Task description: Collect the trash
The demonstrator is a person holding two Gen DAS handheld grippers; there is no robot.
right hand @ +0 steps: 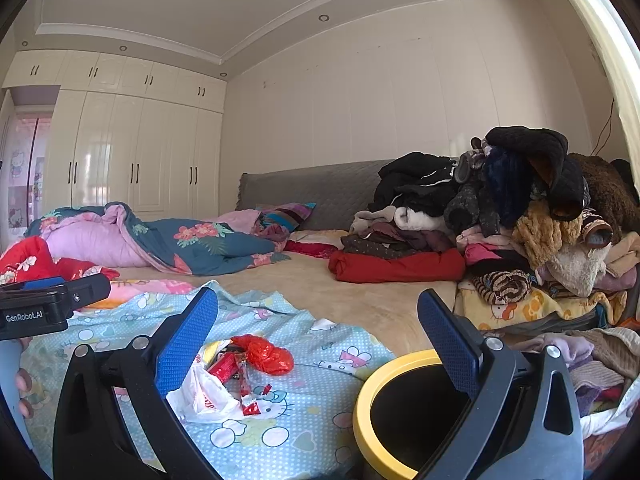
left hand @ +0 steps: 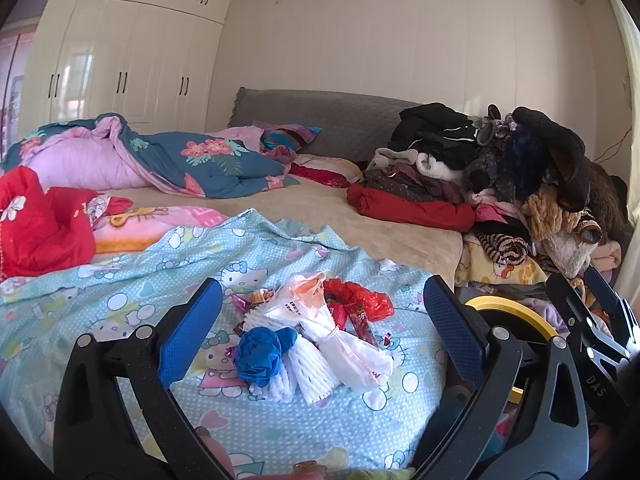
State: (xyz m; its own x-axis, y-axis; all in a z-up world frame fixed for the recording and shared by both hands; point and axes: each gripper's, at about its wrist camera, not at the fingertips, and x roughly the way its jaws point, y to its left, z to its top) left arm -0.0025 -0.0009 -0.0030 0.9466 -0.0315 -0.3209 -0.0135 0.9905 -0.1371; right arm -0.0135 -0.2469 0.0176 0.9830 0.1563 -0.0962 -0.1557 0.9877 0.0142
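sheet (left hand: 100, 300): matt cotton cloth | bags (left hand: 344, 344): glossy crinkled plastic

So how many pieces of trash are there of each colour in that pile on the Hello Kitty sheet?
Counting only the bigger pieces; the small candy wrappers are too jumbled to count.
Blue crumpled bag: 1
Red crumpled bag: 1
White plastic bags: 2
White foam nets: about 2
Total: about 6
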